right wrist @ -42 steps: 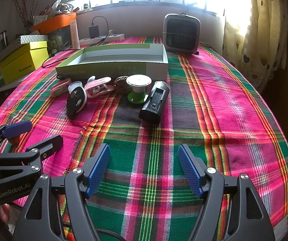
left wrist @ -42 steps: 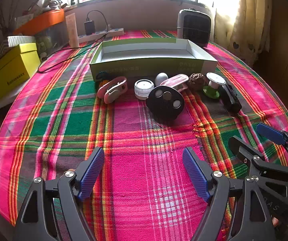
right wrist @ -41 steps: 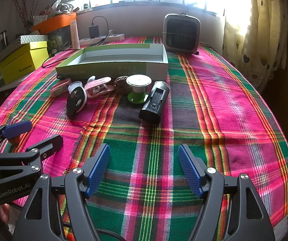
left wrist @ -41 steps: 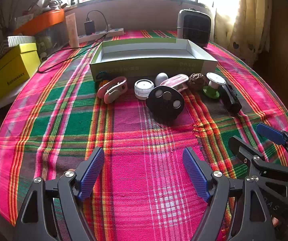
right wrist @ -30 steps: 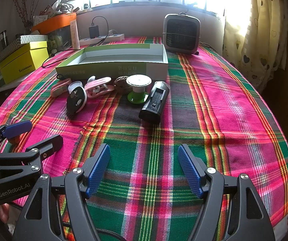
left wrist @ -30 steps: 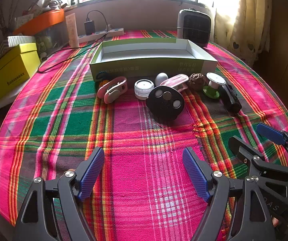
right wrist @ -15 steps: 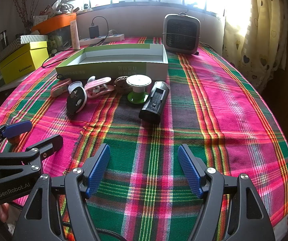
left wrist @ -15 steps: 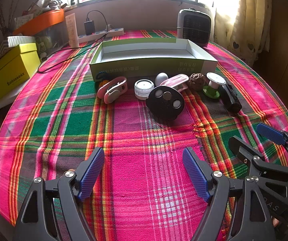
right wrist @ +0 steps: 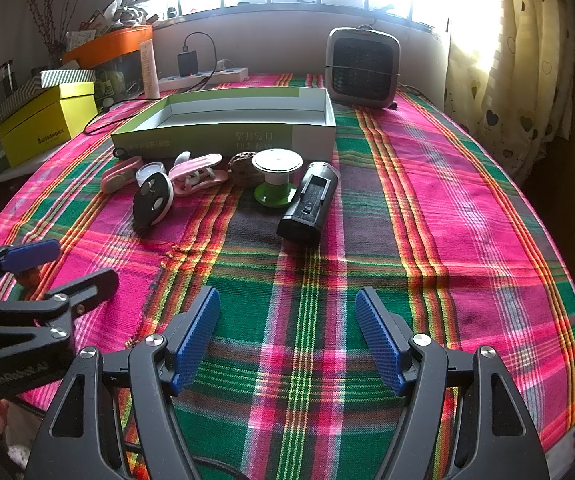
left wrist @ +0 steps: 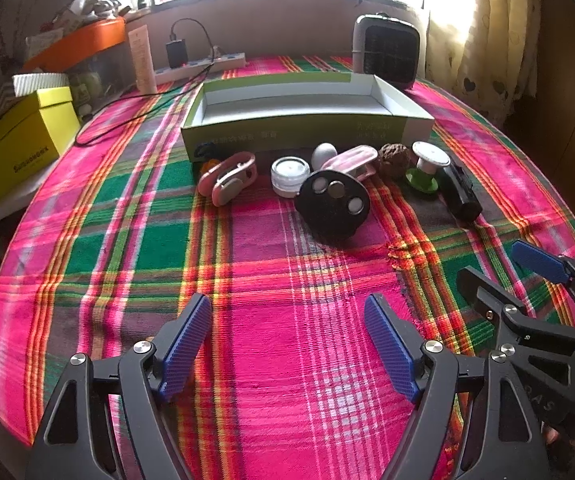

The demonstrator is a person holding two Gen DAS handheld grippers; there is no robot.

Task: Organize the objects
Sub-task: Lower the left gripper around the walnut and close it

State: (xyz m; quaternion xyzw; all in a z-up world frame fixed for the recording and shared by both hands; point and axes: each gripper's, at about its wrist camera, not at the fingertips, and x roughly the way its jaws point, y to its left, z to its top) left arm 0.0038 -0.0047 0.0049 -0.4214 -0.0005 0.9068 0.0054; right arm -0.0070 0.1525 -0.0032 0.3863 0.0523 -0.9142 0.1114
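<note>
Both claws hover low over the near edge of the plaid tablecloth point(left wrist: 271, 280), each spread wide with nothing between its blue pads: the left gripper point(left wrist: 287, 344) sits above a pink stretch of the cloth, and the right gripper point(right wrist: 287, 336) above a green one, well short of the clutter. The things to be sorted lie in a loose row just in front of the open green-and-white box point(left wrist: 307, 120), whose inside is bare white card. From left to right in the left wrist view: a pink carabiner-shaped clip point(left wrist: 229, 178), a small clear jar with a white lid point(left wrist: 290, 176), a pale egg-shaped piece point(left wrist: 324, 154) (half hidden behind its neighbours), a pink clothes-peg clip point(left wrist: 353, 162), a wrinkled brown nut point(left wrist: 394, 155), a green-and-white spool point(left wrist: 427, 166) standing on its green base, and a black oblong battery pack point(left wrist: 460, 192) lying flat beside it. In front of the row rests a black round disc with three buttons point(left wrist: 333, 200) — tilted, its upper edge touching the peg clip. A small grey heater point(right wrist: 362, 68) stands behind the box, and a yellow box point(right wrist: 47, 124) sits off the table's left edge, near a power strip point(right wrist: 203, 75) by the wall.
</note>
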